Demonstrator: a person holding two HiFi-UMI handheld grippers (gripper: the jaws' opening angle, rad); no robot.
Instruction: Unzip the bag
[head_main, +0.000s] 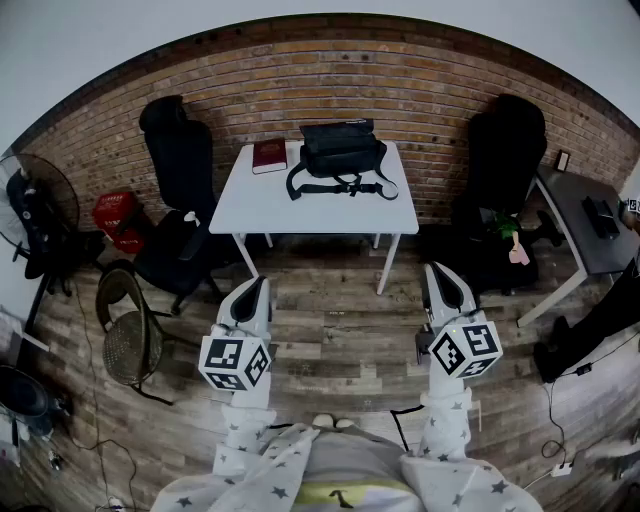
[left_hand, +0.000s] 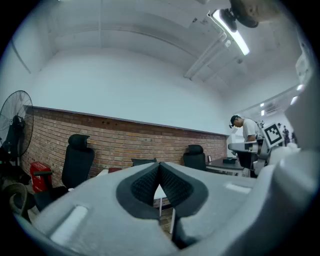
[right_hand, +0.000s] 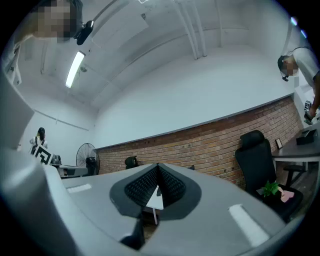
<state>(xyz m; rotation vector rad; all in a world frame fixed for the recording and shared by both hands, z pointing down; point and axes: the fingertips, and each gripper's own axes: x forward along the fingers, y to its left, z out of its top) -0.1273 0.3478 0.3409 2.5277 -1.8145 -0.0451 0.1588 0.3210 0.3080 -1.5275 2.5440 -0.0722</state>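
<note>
In the head view, the bag (head_main: 340, 150) sat at the far middle of the bench (head_main: 250, 205), with its strap trailing toward the bench's near edge and a book (head_main: 269, 155) just left of it. The left gripper (head_main: 258, 284) and right gripper (head_main: 437, 271) hung over the floor, well short of the bench's near edge, so the bag was far ahead of both. The likely trouble was that a one-sided tug on the zip tab would drag the soft bag across the bench unless the other jaws pinned it. The loose strap could also snag.

In the left gripper view, the jaws were closed pad to pad with nothing between them. The bag (left_hand: 142, 161) showed on the bench just above their tips, well away.

In the right gripper view, the jaws were likewise closed and empty. A sliver of bench (right_hand: 155, 199) showed beyond them, but the bag couldn't be made out.
</note>
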